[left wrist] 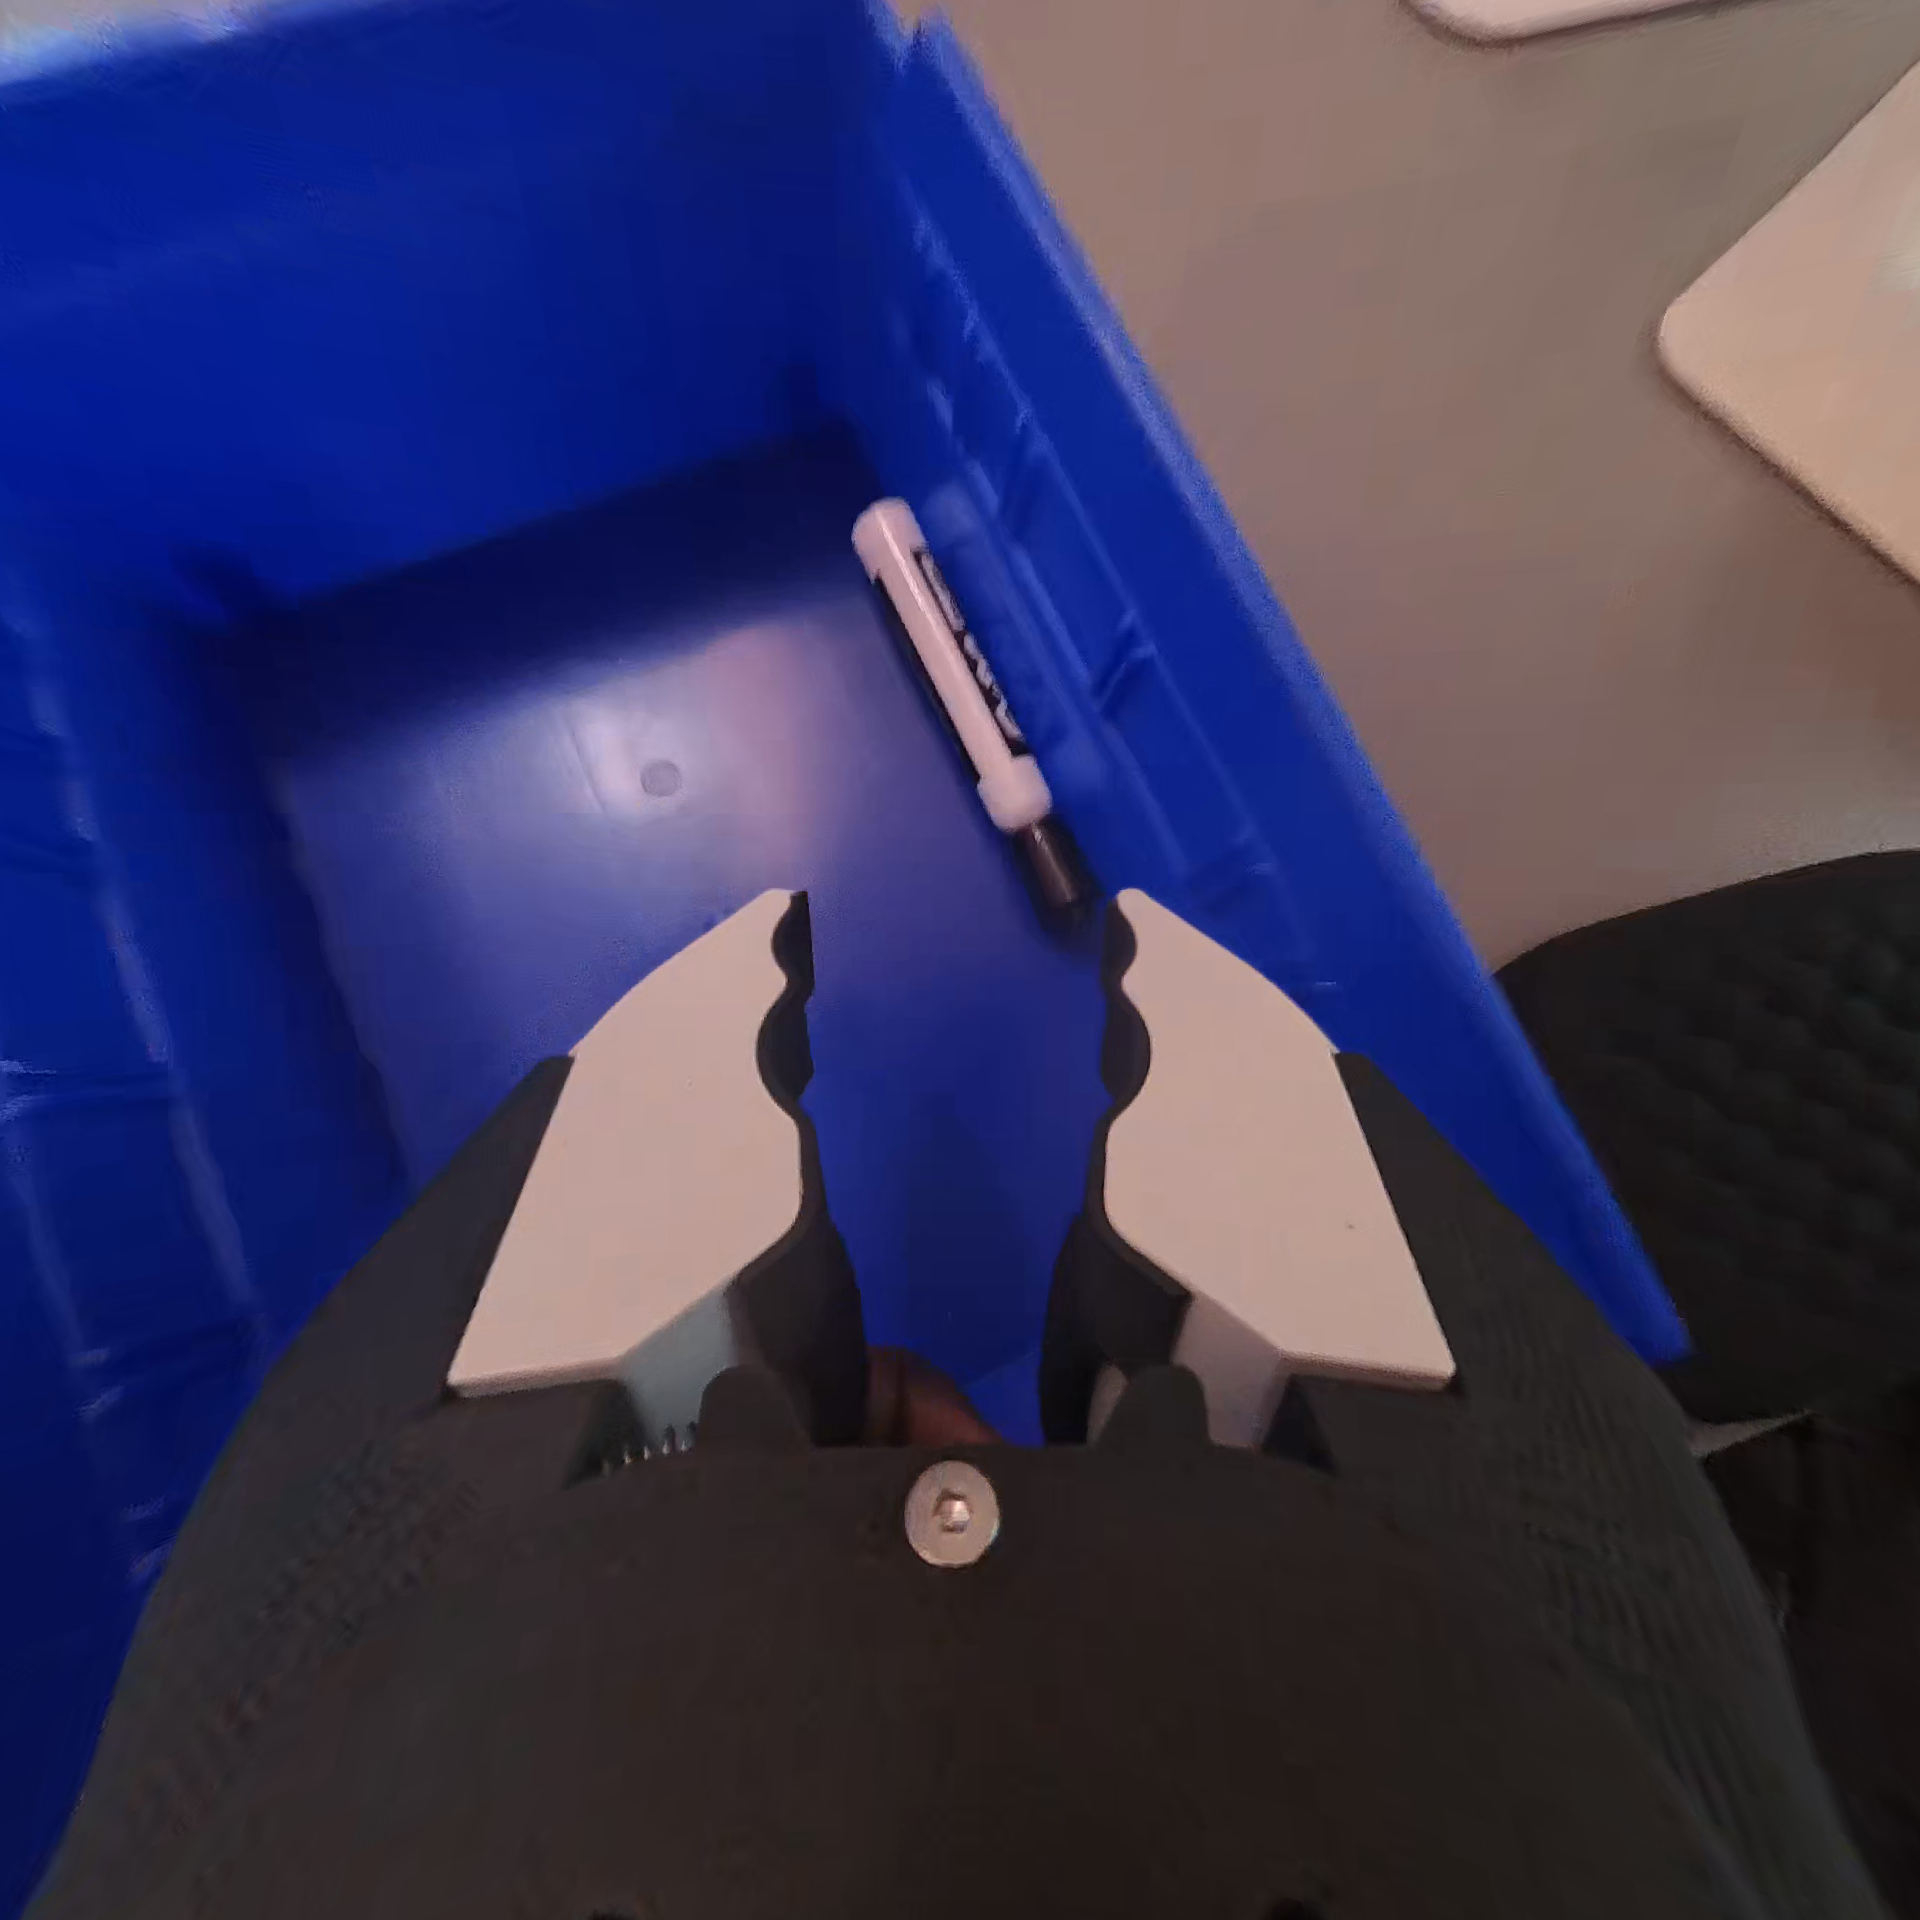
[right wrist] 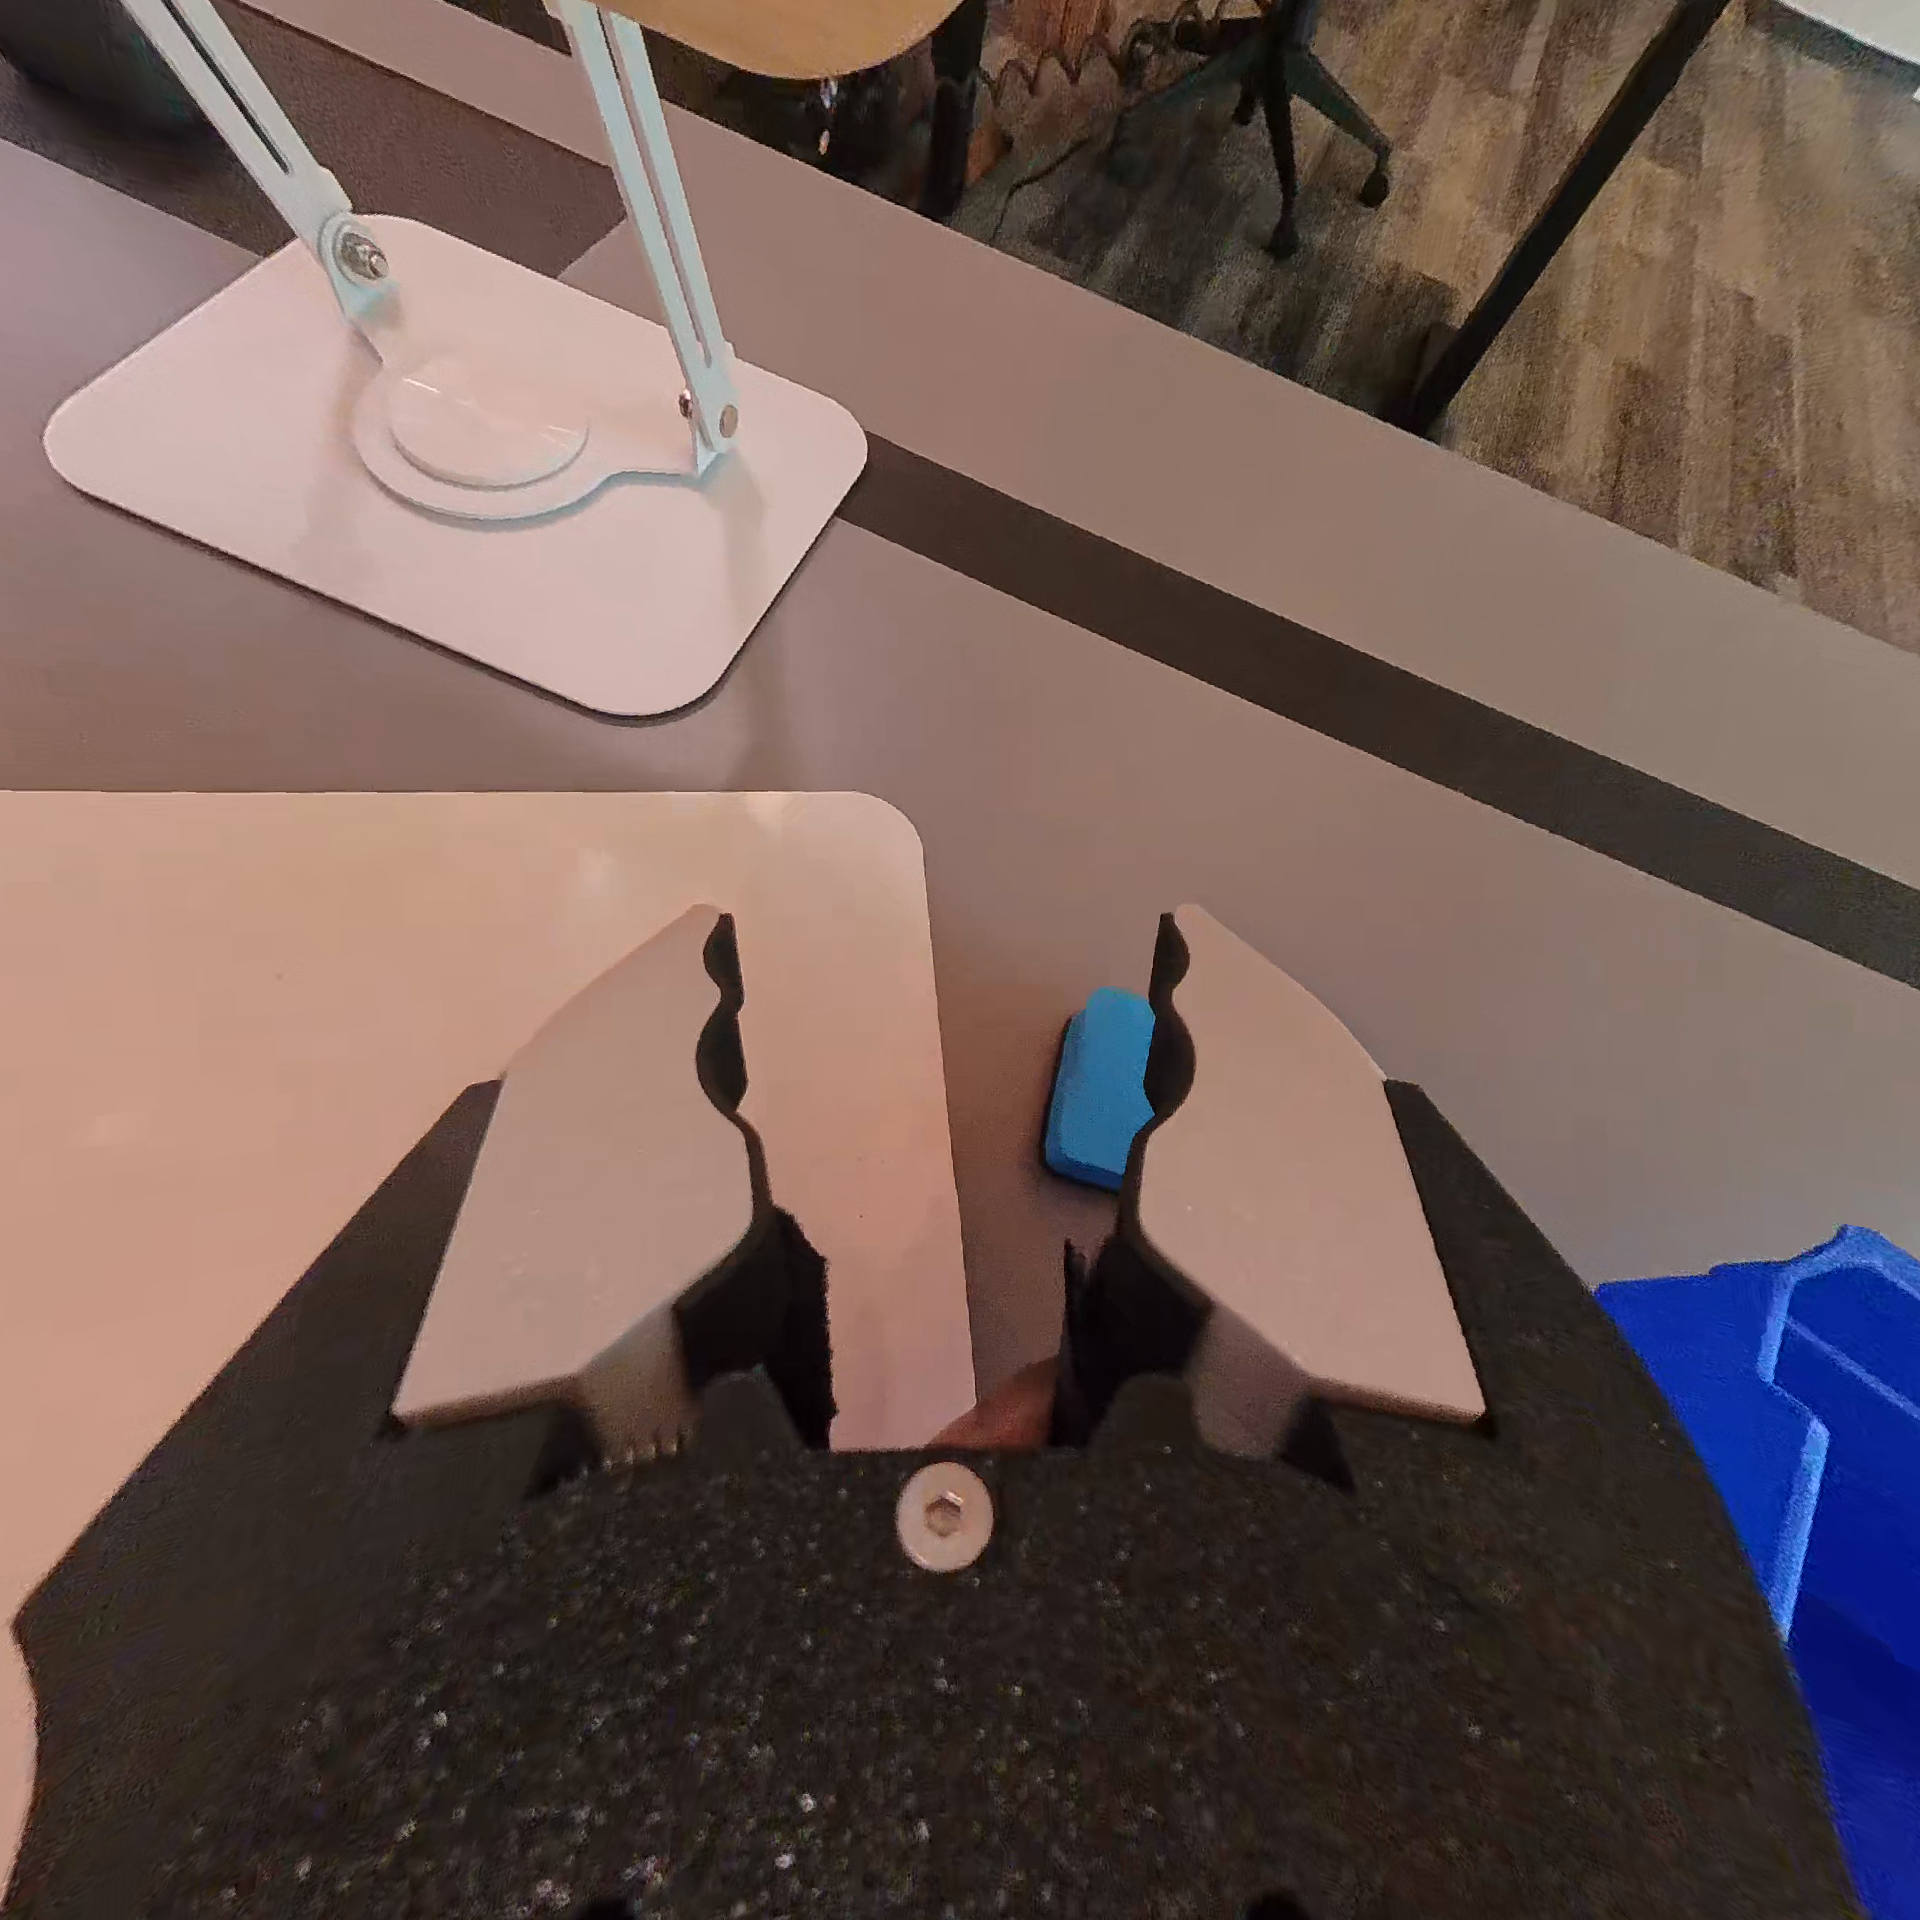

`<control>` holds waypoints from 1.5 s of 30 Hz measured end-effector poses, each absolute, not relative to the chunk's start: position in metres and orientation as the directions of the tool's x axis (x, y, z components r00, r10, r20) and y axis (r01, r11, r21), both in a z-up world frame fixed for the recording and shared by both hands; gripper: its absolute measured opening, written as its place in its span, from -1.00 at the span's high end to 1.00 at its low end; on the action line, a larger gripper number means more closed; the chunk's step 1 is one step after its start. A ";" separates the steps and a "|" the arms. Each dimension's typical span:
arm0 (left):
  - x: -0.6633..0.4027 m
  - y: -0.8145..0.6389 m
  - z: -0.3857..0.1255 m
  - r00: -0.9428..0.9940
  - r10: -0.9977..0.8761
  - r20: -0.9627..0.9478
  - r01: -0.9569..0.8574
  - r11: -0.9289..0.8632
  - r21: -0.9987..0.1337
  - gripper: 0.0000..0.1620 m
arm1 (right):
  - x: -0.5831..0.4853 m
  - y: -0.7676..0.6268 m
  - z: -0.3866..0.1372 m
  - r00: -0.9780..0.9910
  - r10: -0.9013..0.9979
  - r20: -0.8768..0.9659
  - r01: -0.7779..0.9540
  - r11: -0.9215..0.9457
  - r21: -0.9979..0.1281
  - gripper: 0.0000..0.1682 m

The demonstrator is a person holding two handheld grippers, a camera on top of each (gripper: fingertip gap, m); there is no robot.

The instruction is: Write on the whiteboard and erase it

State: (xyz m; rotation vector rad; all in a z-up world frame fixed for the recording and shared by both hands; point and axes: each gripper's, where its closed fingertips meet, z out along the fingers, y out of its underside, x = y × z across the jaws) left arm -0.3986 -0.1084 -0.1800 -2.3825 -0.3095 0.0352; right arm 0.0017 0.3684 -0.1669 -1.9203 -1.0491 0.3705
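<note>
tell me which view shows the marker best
The left wrist view: the marker lies in full sight on the blue bin's floor, against its right wall. The right wrist view shows only a corner of the bin, no marker.

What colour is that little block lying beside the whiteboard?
The eraser is light blue with a dark underside, best seen in the right wrist view.

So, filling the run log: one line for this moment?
left gripper open over marker in blue bin | right gripper open | eraser beside whiteboard
</note>
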 end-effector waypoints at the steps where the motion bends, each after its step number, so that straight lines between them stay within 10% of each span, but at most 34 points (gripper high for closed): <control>1: -0.398 -0.109 -0.191 0.971 0.233 0.058 0.214 -0.731 -0.648 0.34 | 0.004 0.369 -0.167 0.602 0.785 0.147 0.521 -0.247 -0.817 0.10; 33: -0.426 -0.096 -0.238 0.955 0.204 -0.217 0.075 -0.869 -0.488 0.78 | -0.019 0.323 -0.138 0.516 0.826 0.229 0.509 -0.080 -0.857 0.30; 40: -0.428 -0.091 -0.129 0.895 0.356 -0.269 -0.081 -0.463 -0.883 0.79 | -0.067 0.247 -0.107 0.246 0.968 0.055 0.316 -0.027 -0.948 0.29; 45: -0.315 -0.063 -0.039 0.996 -0.070 -0.060 -0.058 0.033 -0.998 0.79 | -0.113 0.119 -0.053 -0.257 0.964 -0.070 0.048 -0.060 -0.997 0.27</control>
